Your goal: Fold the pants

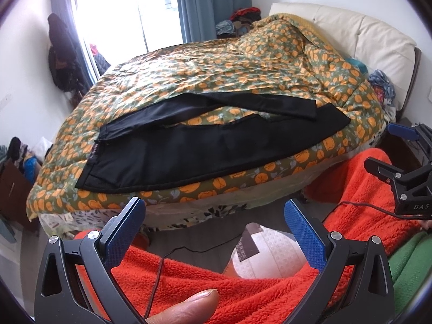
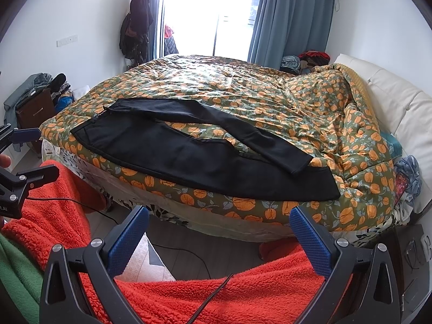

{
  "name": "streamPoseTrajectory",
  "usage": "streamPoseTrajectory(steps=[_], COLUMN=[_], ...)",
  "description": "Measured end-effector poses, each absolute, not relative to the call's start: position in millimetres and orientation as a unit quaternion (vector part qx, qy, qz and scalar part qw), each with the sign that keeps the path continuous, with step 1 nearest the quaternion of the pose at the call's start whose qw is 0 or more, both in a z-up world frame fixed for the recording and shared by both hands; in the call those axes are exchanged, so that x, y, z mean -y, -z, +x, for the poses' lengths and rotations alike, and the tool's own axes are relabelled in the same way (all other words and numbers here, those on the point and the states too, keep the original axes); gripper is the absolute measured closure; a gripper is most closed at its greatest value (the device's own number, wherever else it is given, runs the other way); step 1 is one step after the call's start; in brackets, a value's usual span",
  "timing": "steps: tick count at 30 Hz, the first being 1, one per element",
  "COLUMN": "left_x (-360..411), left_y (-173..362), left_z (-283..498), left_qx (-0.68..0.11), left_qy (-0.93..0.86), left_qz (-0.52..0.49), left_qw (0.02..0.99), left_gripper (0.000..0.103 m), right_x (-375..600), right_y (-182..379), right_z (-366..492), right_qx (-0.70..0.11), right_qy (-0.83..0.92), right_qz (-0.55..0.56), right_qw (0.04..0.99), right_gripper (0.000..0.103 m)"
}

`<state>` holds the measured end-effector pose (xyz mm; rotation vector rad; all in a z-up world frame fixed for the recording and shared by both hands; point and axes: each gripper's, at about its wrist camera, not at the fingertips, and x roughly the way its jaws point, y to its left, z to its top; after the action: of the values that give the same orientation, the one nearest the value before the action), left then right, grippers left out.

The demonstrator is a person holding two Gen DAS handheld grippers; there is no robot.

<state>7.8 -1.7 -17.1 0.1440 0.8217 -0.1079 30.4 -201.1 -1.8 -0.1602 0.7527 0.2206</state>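
Black pants [image 2: 189,151] were laid flat along the near edge of the floral quilt [image 2: 243,91], presumably for easy reach. Their long axis was run from the waistband at 9 o'clock to the cuffs at 3 o'clock, legs splayed apart. Both the left gripper [image 1: 214,216] and right gripper [image 2: 220,224] were held back, fingers spread wide, nothing pinched.

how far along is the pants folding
Done: the black pants lie spread on the floral quilt, legs apart, far leg angled over the near hem. In hand: nothing; left tool and right tool are open, short of the bed. Left: every fold.
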Motion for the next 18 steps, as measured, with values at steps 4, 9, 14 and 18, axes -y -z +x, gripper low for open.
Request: streamPoseTrajectory(steps=[4,9,14,18], left_x=[-1.4,2.6,2.9,4.5], left_y=[19.0,19.9,23.5,23.2], left_z=[8.7,8.3,11.0,10.5], left_qx=[-0.403,-0.403,-0.413,-0.411], left_qy=[0.048,0.051,0.043,0.040], left_qz=[0.062,0.067,0.071,0.077], left_qw=[0.912,0.911,0.907,0.908], left_gripper=[0.000,0.000,0.000,0.000], right_x=[201.1,204.8,204.0,203.6], right_y=[1.7,3.4,4.3,3.8], right_z=[30.5,30.2,32.7,33.1], right_qx=[-0.366,-0.364,-0.369,-0.372], right_qy=[-0.108,-0.107,-0.109,-0.110], right_qz=[-0.078,-0.076,-0.075,-0.072], right_qw=[0.921,0.922,0.920,0.919], right_gripper=[0.000,0.000,0.000,0.000])
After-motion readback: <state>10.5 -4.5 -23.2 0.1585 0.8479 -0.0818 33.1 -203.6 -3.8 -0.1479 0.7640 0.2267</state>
